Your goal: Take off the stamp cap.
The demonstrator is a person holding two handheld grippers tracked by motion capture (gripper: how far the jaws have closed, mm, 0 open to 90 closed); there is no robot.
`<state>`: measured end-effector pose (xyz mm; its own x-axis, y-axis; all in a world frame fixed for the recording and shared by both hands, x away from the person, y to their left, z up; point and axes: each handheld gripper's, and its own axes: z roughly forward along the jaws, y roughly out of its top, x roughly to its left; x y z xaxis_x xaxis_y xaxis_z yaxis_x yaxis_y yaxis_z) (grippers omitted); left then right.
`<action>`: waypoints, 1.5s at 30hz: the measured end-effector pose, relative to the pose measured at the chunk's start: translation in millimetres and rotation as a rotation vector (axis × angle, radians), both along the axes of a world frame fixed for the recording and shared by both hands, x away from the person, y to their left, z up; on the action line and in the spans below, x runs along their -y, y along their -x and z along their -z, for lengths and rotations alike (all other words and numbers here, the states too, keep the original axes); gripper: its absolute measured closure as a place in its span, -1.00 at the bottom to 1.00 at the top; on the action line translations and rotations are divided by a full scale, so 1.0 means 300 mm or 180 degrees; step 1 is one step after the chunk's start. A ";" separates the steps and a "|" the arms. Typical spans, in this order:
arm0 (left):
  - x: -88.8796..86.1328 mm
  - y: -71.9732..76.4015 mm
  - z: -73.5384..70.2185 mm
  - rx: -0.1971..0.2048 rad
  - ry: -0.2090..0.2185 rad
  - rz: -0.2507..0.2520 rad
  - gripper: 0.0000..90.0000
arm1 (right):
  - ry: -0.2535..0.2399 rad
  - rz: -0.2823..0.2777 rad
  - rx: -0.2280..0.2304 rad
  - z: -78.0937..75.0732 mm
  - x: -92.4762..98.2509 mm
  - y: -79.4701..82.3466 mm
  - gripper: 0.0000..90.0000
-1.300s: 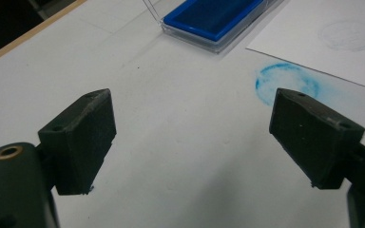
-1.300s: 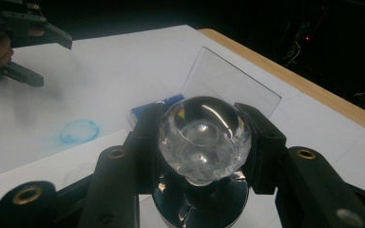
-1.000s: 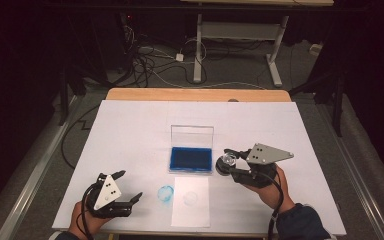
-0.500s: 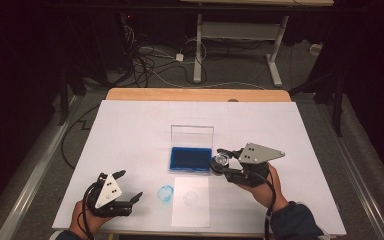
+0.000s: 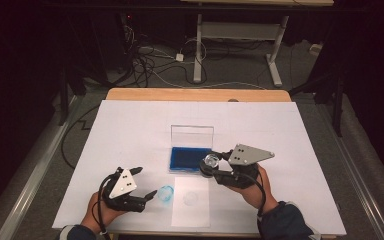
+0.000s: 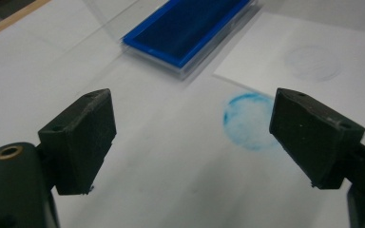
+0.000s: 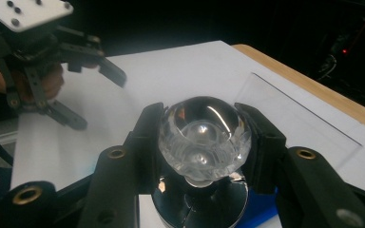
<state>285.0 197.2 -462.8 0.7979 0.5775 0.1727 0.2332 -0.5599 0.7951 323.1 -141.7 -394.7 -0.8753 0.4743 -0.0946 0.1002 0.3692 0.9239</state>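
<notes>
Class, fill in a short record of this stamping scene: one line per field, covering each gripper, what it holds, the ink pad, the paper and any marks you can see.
Right gripper: shut on the clear-knobbed stamp, over the ink pad's near edge
Left gripper: open, nothing between its fingers
Ink pad: blue, in a clear case with the lid raised
Paper sheet: in front of the ink pad, with a faint round mark
Blue round print: on the white table cover, beside the sheet
</notes>
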 end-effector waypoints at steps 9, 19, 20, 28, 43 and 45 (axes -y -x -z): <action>0.151 -0.019 -0.020 -0.0199 0.0196 0.0404 -0.69 | -0.0092 -0.0218 -0.0079 0.013 -0.080 0.024 0.25; 0.234 -0.033 -0.036 -0.0291 0.0364 0.0602 -0.69 | -0.0090 -0.0378 -0.0127 0.034 -0.131 0.043 0.25; 0.238 -0.032 -0.037 -0.0305 0.0387 0.0625 -0.68 | -0.0092 -0.0381 -0.0123 0.036 -0.134 0.044 0.25; 0.292 -0.012 -0.039 -0.0231 0.0298 0.0565 -0.40 | -0.0127 -0.0337 -0.0126 0.049 -0.138 0.049 0.25; 0.300 -0.029 -0.019 -0.0384 0.0541 0.0446 -0.37 | -0.0198 -0.0312 -0.0128 0.063 -0.142 0.055 0.25; 0.297 -0.031 -0.019 -0.0382 0.0554 0.0416 -0.33 | -0.0190 -0.0320 -0.0121 0.064 -0.143 0.057 0.25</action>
<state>294.2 108.1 -457.2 0.8766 0.4807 -0.0211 0.2664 -0.4484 0.8532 306.0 -98.6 -413.9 -0.9211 0.3877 -0.0348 0.1008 0.3237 0.9408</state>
